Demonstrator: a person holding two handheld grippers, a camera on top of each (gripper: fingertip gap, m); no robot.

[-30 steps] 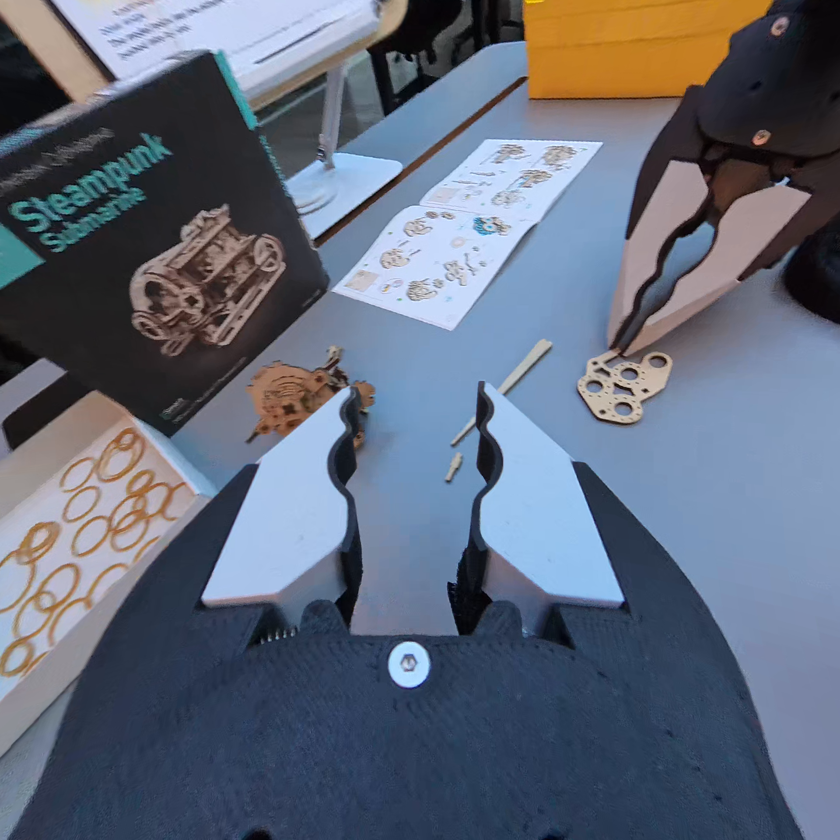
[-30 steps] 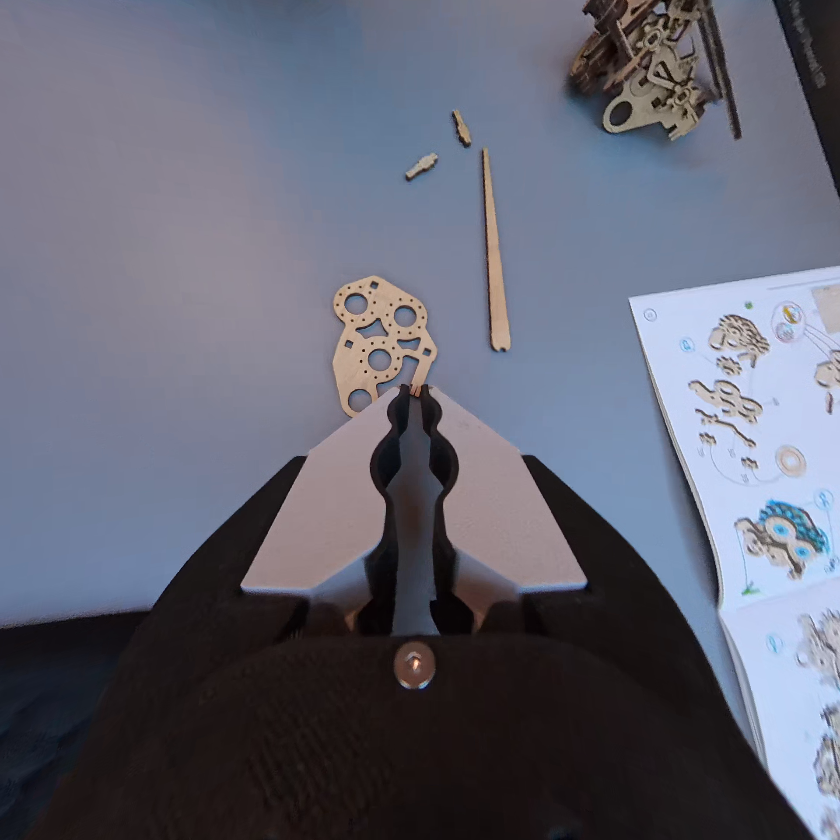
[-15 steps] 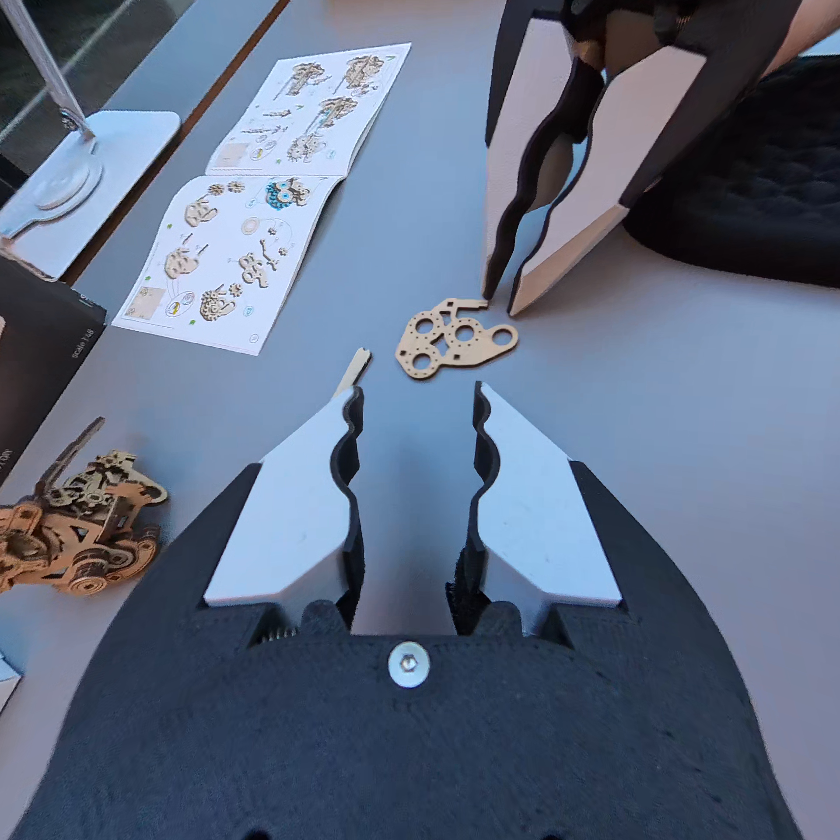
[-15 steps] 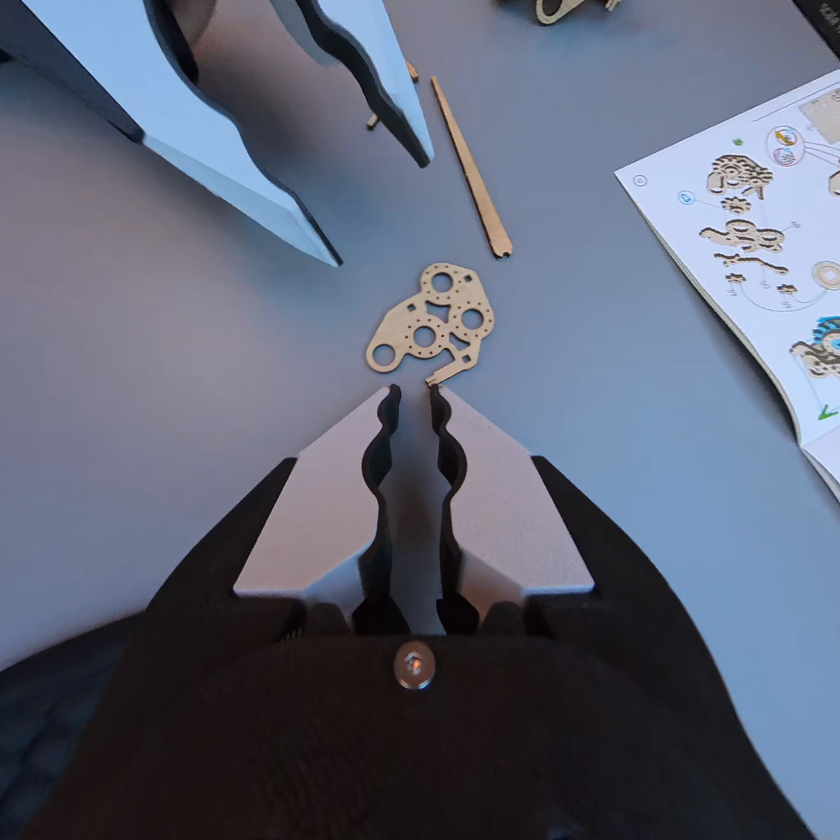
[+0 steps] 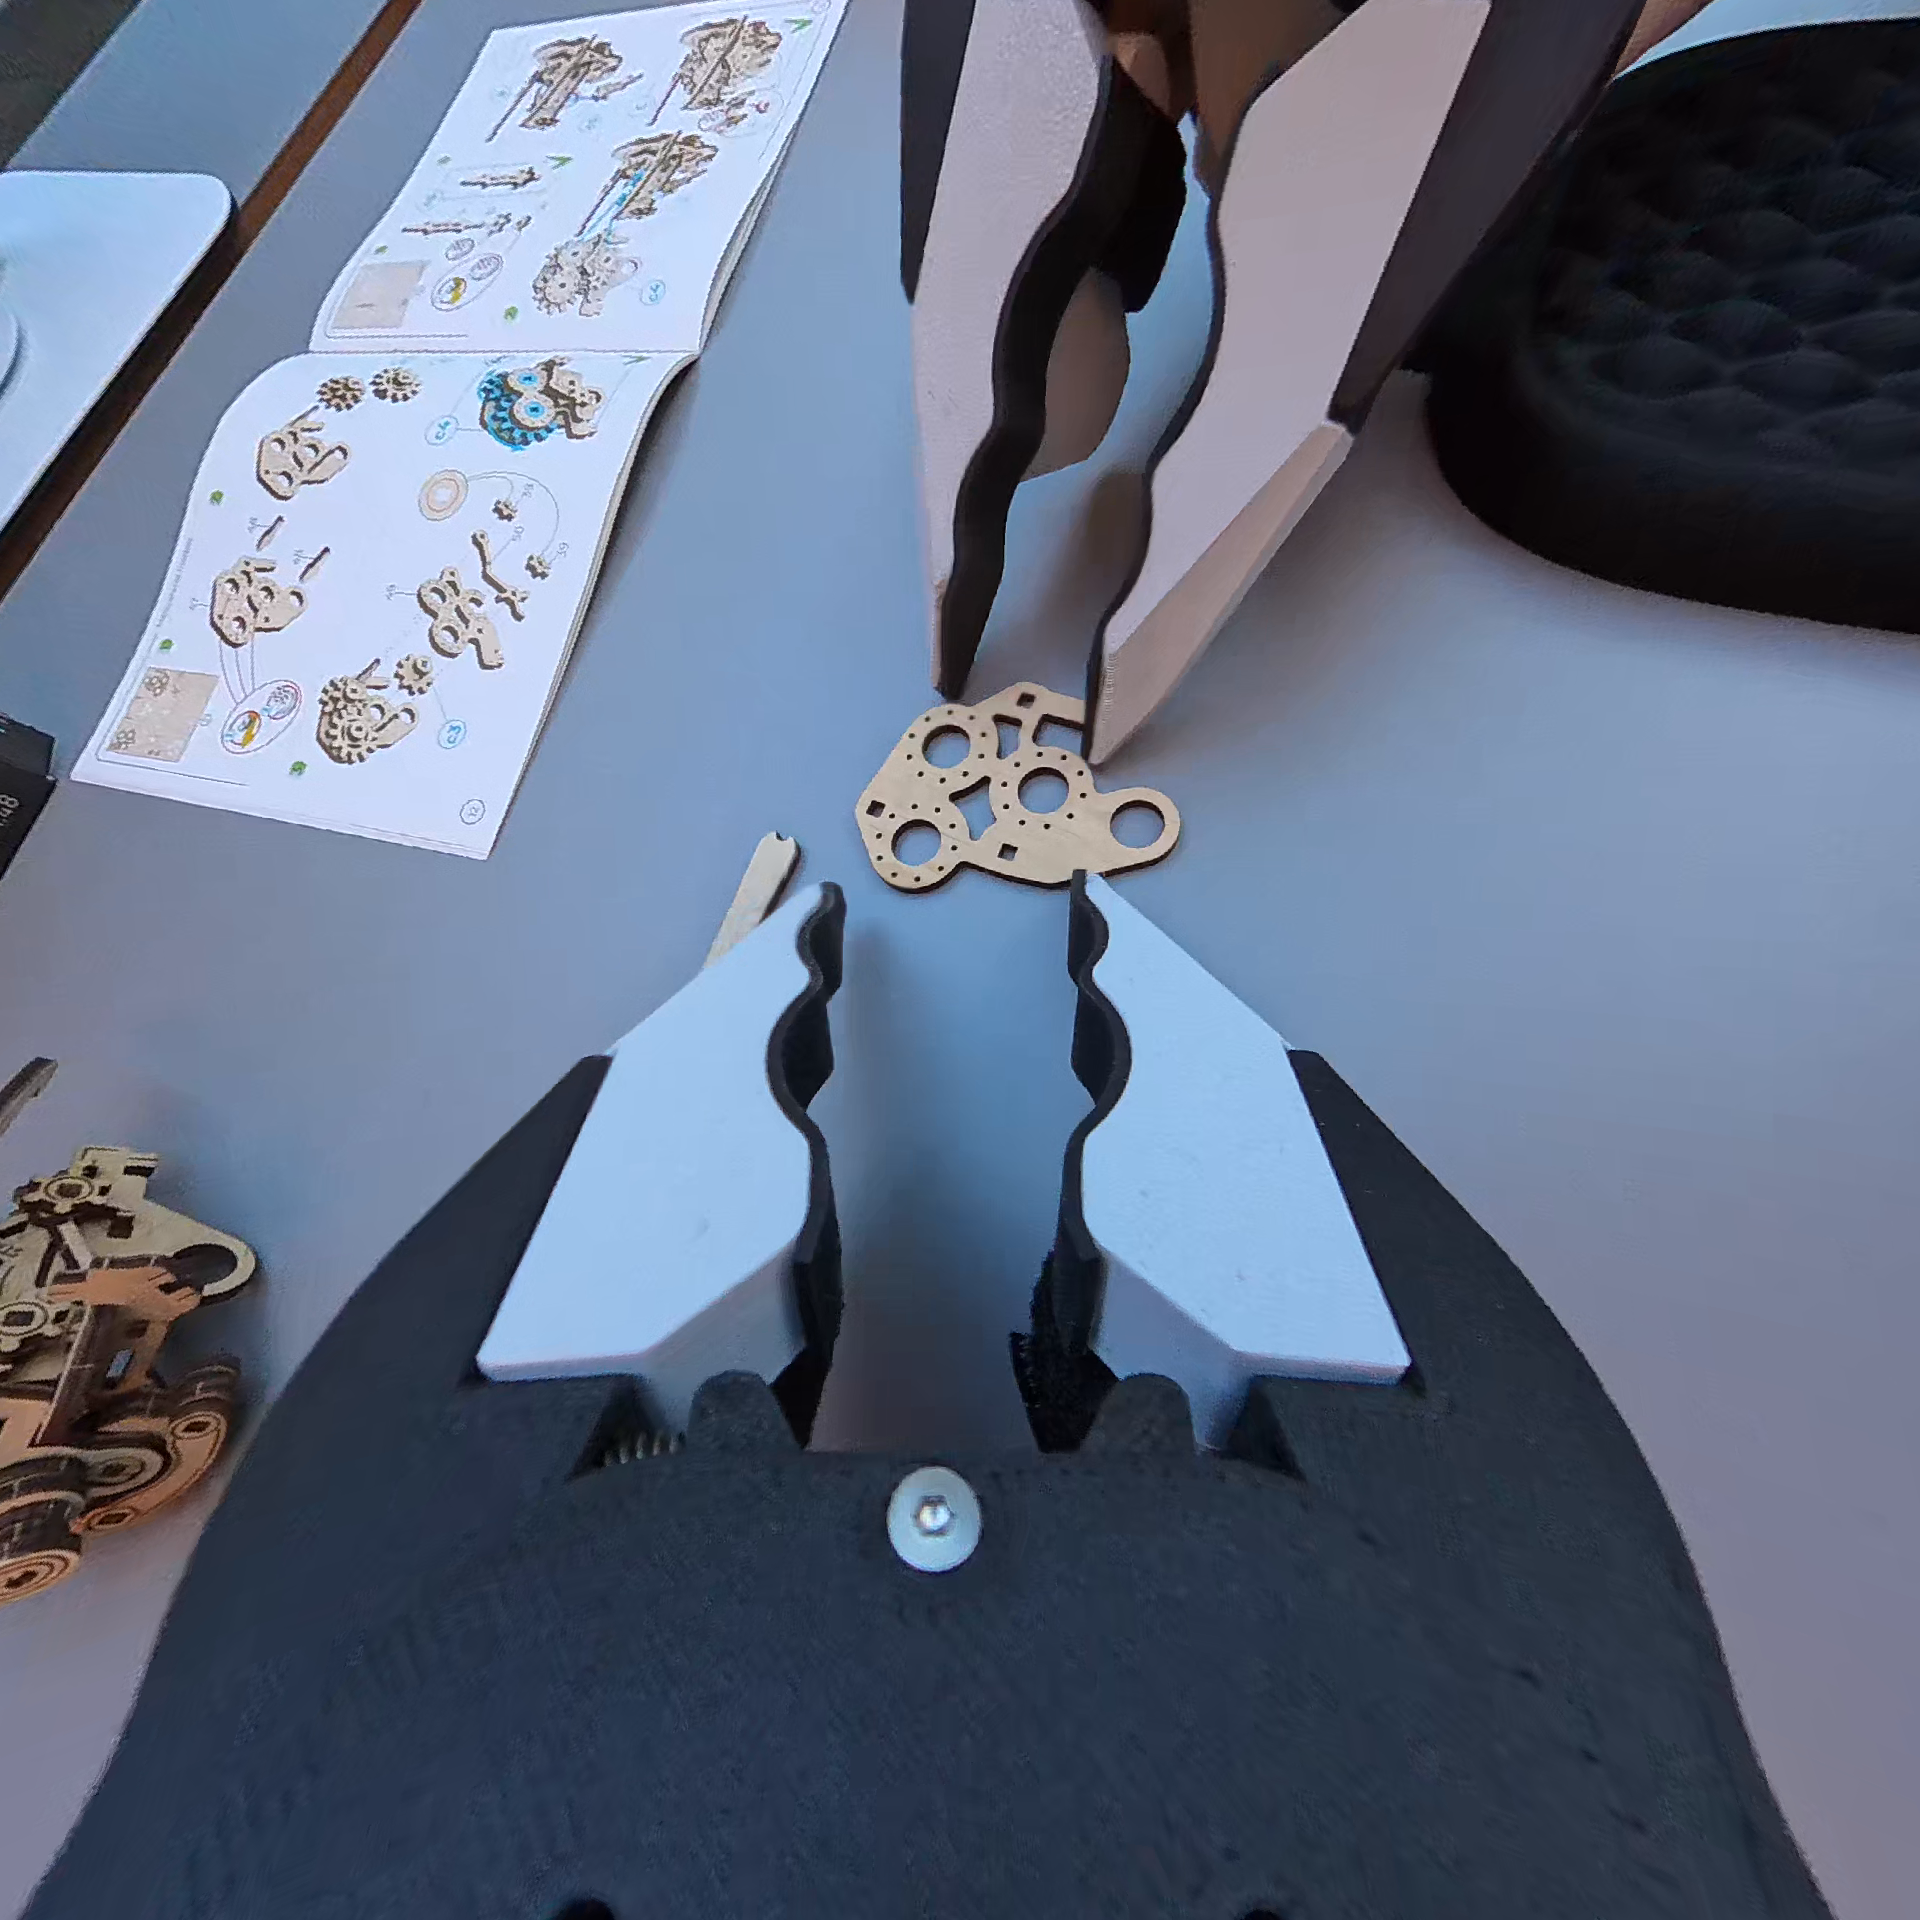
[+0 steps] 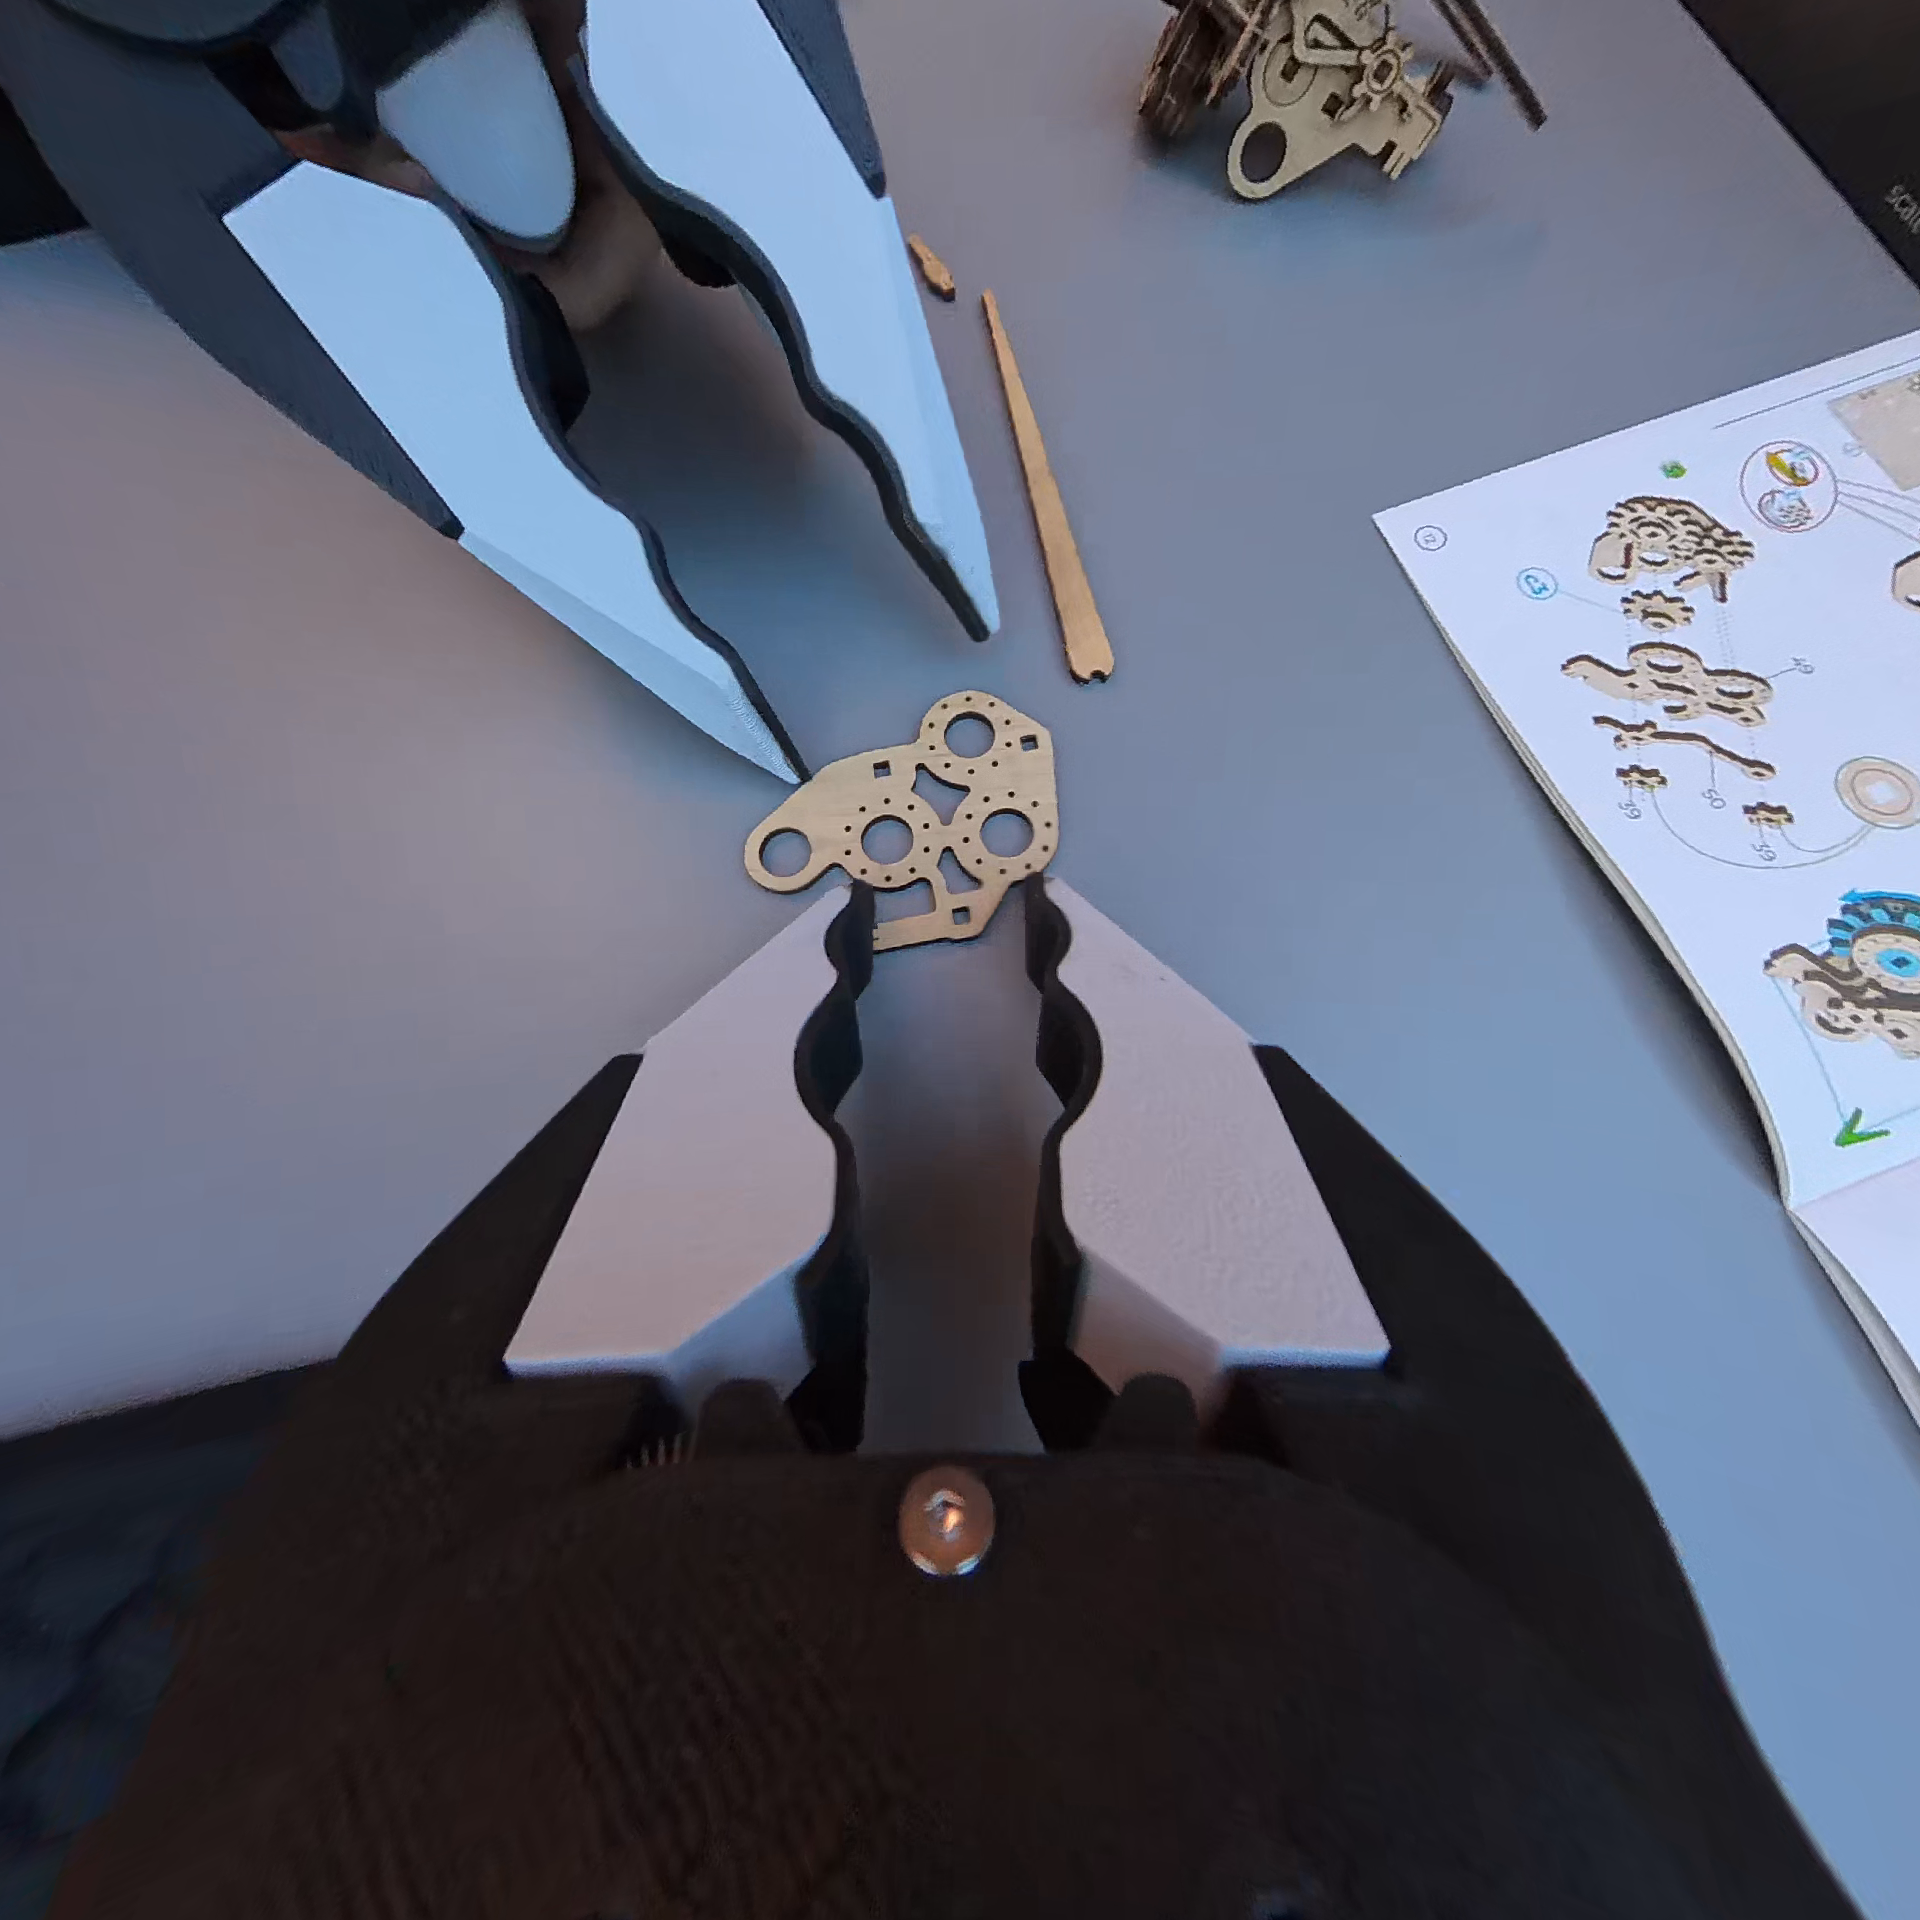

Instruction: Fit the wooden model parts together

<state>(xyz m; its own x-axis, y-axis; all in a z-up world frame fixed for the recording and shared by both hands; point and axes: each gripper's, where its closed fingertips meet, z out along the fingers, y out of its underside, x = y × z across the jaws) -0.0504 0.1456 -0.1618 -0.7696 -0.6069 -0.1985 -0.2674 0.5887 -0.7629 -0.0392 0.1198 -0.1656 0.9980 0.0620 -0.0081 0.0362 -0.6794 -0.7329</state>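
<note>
A flat wooden plate with round holes (image 5: 1013, 800) lies on the grey table (image 5: 1455, 1039); it also shows in the right wrist view (image 6: 914, 821). My left gripper (image 5: 951, 894) is open, its tips just short of the plate's near edge. My right gripper (image 6: 940, 899) is open, its tips down at the plate's opposite edge, straddling the plate's small tab. Each gripper shows in the other's view: the right one (image 5: 1023, 707), the left one (image 6: 894, 707). A thin wooden stick (image 6: 1049, 499) and a small peg (image 6: 932, 272) lie beside the plate. A part-built wooden model (image 5: 94, 1351) sits at the left, also seen in the right wrist view (image 6: 1299, 94).
An open instruction booklet (image 5: 436, 436) lies on the table beyond the stick, also seen in the right wrist view (image 6: 1714, 790). A black padded cushion (image 5: 1714, 364) lies at the far right. A white lamp base (image 5: 94, 291) stands at the far left edge. The white lamp base (image 5: 94, 291) is about 40 cm from both grippers' fingertips.
My left gripper has swung right from the box and model and come up to the plate. My right gripper has opened from nearly shut and now straddles the plate's tab. The plate has turned.
</note>
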